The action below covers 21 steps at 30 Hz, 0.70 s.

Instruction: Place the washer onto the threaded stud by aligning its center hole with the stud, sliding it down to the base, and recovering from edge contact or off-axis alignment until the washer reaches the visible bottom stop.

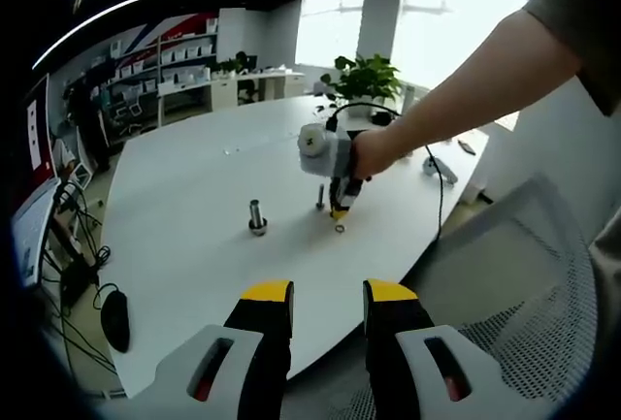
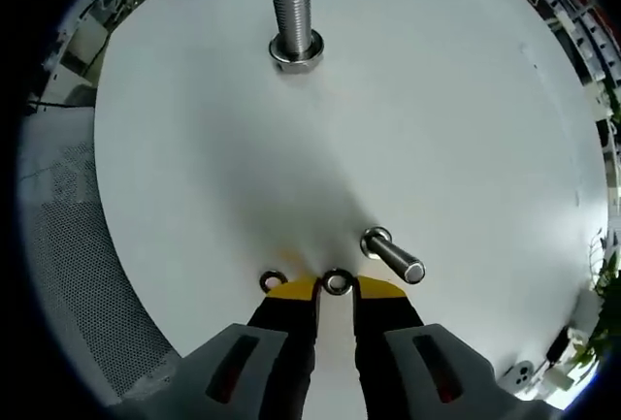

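Note:
A small steel washer (image 2: 336, 281) lies flat on the white table (image 2: 437, 129), pinched between the yellow tips of my right gripper (image 2: 336, 289), whose jaws stand close against its two sides. A second washer (image 2: 273, 279) lies just left of the left fingertip. The thin threaded stud (image 2: 393, 255) stands close by on the right. A thick threaded stud (image 2: 294, 22) on a nut base stands farther off. In the left gripper view a hand holds the right gripper (image 1: 340, 214) tip-down over the washer (image 1: 340, 229). My left gripper (image 1: 328, 306) is open and hangs off the table's edge.
A mesh office chair (image 1: 524, 274) sits at the table's near right edge. A potted plant (image 1: 366, 79) and cables lie at the far end of the table (image 1: 194, 168). A black mouse (image 1: 115, 318) and wires lie on the floor to the left.

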Available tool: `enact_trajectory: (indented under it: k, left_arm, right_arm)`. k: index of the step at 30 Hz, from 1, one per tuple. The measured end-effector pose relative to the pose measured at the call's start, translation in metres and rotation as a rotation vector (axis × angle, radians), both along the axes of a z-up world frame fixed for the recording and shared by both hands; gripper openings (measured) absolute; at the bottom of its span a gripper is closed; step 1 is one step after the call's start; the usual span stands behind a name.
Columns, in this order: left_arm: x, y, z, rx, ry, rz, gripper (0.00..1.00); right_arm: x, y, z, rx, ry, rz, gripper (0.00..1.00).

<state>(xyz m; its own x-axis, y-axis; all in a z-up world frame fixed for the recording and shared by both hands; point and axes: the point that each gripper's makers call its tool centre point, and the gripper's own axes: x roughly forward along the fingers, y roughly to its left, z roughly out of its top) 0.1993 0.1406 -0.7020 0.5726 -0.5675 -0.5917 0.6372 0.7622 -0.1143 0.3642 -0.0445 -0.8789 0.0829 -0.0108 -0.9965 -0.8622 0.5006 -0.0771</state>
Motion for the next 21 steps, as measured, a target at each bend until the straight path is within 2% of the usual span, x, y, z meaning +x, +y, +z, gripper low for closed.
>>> enact_trajectory:
  k: [2,5,9,13,16,21]
  left_arm:
    - [0.0009,0.0014,0.0006,-0.002,-0.003,0.007,0.27]
    - [0.0016,0.0032,0.0007,-0.002,-0.004,0.019,0.27]
    - [0.0015,0.0032,-0.0003,0.003,-0.001,0.019,0.27]
    - [0.0023,0.0043,-0.0001,0.004,-0.004,0.026,0.27]
    - [0.0019,0.0022,0.0015,0.004,-0.013,0.014,0.27]
    - [0.001,0.0024,0.0005,0.012,-0.012,0.013,0.27]
  right_arm:
    - [0.0005,-0.0011,0.0007,0.023,-0.006,-0.053,0.16]
    - [0.0002,-0.0026,0.0015,0.071,-0.023,-0.06,0.15]
    - [0.0,-0.0011,0.0012,0.133,-0.068,-0.029,0.15]
    - [-0.001,-0.0028,0.003,0.178,-0.077,-0.078,0.14]
    - [-0.0015,-0.0034,0.0038,0.196,-0.087,-0.091,0.14]
    - [-0.0014,-0.0017,0.0032,0.192,-0.083,-0.057,0.13]
